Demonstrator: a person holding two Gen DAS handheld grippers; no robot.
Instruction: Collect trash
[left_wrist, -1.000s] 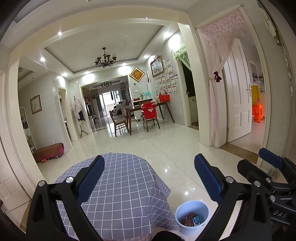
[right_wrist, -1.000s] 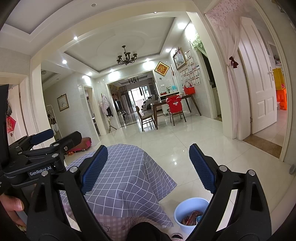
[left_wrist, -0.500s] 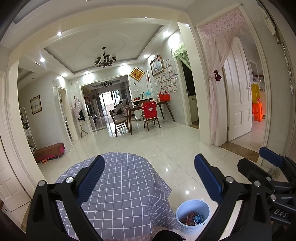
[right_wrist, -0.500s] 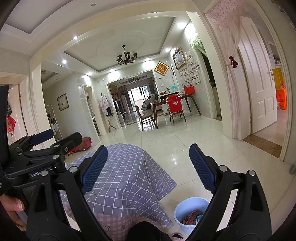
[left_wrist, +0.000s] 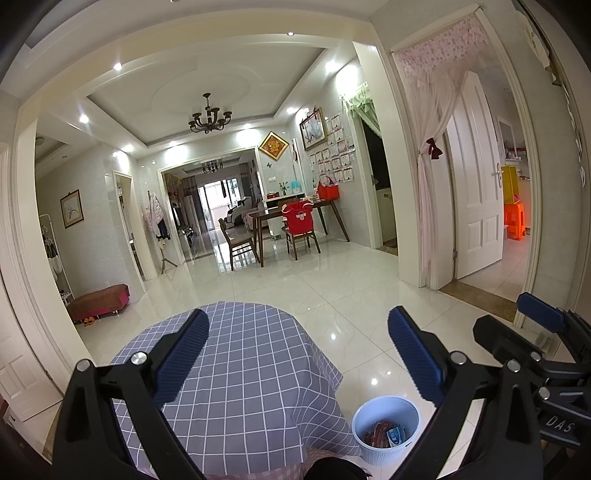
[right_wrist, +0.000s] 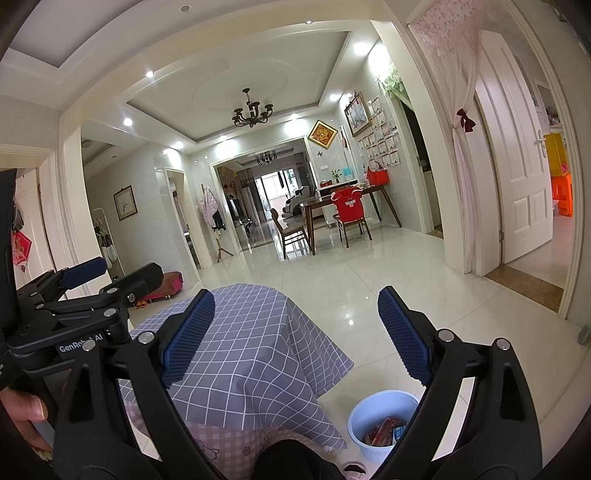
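- My left gripper (left_wrist: 297, 354) stands wide, nothing between its two black plastic arms; each arm ends in one blue ribbed rubber pad (left_wrist: 181, 360).
- My right gripper (right_wrist: 295, 334) is spread just as wide and grips nothing; its two blue pads (right_wrist: 404, 334) have a fine knobbed grain.
- Both pairs of fingers hang above a table (left_wrist: 243, 373) draped in a grey-purple cloth crossed by thin white lines in squares; in the right view a second cloth, pink check with small printed figures (right_wrist: 225, 441), shows beneath its hem.
- The trash (left_wrist: 386, 434) lies in one round pale-blue plastic bin (left_wrist: 384, 406) with a ribbed wall, standing on the glossy white floor tiles (left_wrist: 332, 291) just beside the table's right edge. I see red wrappers and one blue-and-white packet, too jumbled to count.
- Writing: "GenRob" and "AI" in white on the left gripper's body, seen from the right view; "DAS" on the right gripper's body, seen from the left view.
- Further off: one dark wooden dining table (left_wrist: 295, 214), two wooden chairs, one black chandelier (left_wrist: 209, 118).
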